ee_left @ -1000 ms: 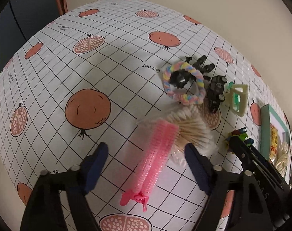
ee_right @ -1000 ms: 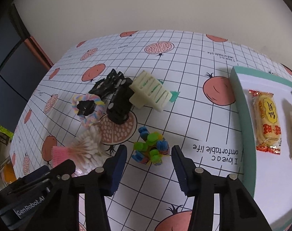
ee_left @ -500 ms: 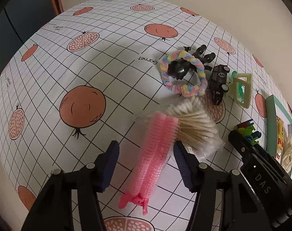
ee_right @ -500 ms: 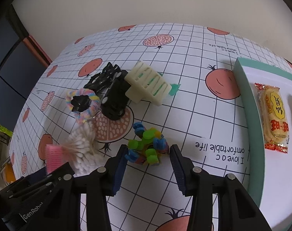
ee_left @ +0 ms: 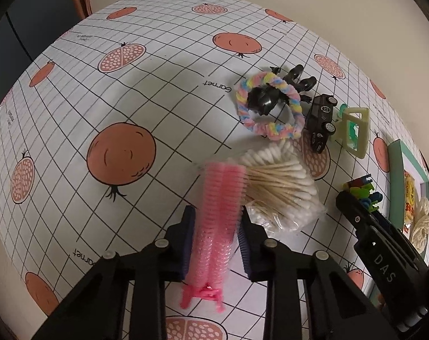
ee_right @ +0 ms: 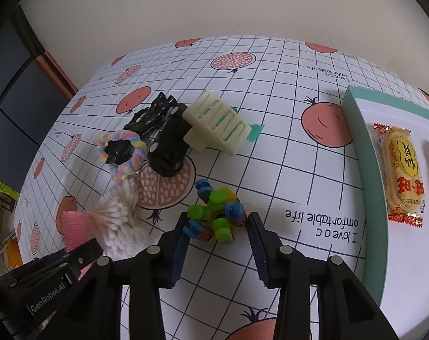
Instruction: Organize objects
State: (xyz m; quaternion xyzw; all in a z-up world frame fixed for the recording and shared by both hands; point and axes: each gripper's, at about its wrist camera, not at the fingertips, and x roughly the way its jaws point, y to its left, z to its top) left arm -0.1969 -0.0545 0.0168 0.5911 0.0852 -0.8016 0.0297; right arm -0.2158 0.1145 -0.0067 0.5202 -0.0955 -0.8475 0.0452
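Left wrist view showed your left claw [ee_left: 215, 228] closed on the pink curler [ee_left: 221, 204], both pads pressed to its sides. The curler's long axis ran straight along the fingers, clip end toward the camera, far end lying over the swab bag [ee_left: 279, 189] near the table's [ee_left: 169, 53] middle. It looked blurred, so I could not tell whether it was touching the cloth. Your right claw [ee_right: 217, 228] stood open around the block toy [ee_right: 215, 218]; the left pad seemed to touch it, while the right pad stood apart. That toy lay directly ahead between the fingers, and the tray [ee_right: 358, 130] with the snack [ee_right: 402, 172] was at the table's right edge, so your right hand was the nearer one to it. Both claws pointed forward and down at the table.
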